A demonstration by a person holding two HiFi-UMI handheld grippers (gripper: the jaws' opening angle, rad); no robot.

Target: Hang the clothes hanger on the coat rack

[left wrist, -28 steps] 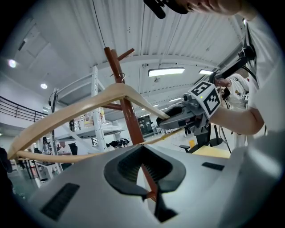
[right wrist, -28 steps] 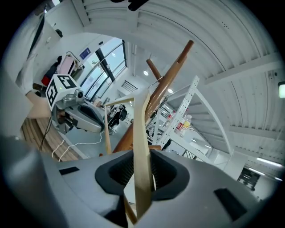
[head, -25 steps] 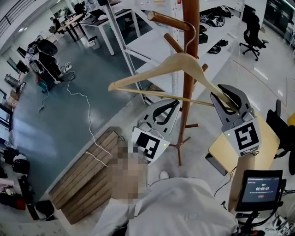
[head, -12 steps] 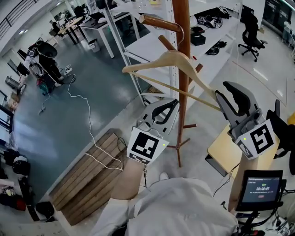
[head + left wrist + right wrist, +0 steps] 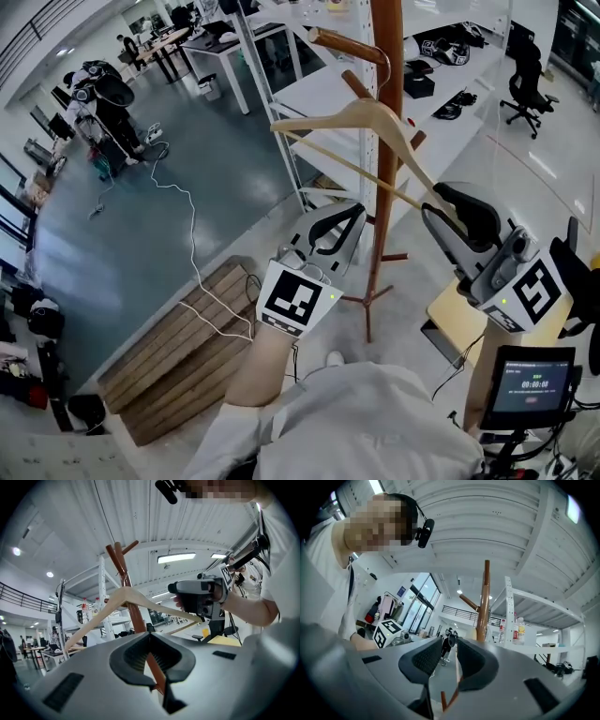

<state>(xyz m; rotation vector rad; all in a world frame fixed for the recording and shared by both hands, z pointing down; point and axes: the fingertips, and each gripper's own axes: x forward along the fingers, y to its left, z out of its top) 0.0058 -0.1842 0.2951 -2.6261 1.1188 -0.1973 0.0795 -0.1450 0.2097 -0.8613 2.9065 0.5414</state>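
A pale wooden hanger (image 5: 370, 117) hangs tilted against the brown coat rack (image 5: 384, 187). Its wire hook (image 5: 380, 58) sits by the upper peg (image 5: 342, 44), close to the pole; I cannot tell whether it rests on the peg. My right gripper (image 5: 433, 208) is shut on the hanger's lower right end, as the left gripper view confirms at the hanger (image 5: 140, 602) and right gripper (image 5: 199, 597). In the right gripper view its jaws (image 5: 450, 644) stand a narrow gap apart. My left gripper (image 5: 354, 211) stays shut and empty, low in front of the pole (image 5: 150, 637).
A wooden pallet (image 5: 178, 356) lies on the floor at the left, with a white cable (image 5: 187, 225) trailing past it. White shelving (image 5: 272, 84) stands behind the rack. A small yellow table (image 5: 459, 319) and a screen (image 5: 527, 384) sit at the right.
The right gripper has carried the hanger up and toward the rack; the hook now lies at the upper peg. The hanger tilts more steeply. The left gripper has barely moved.
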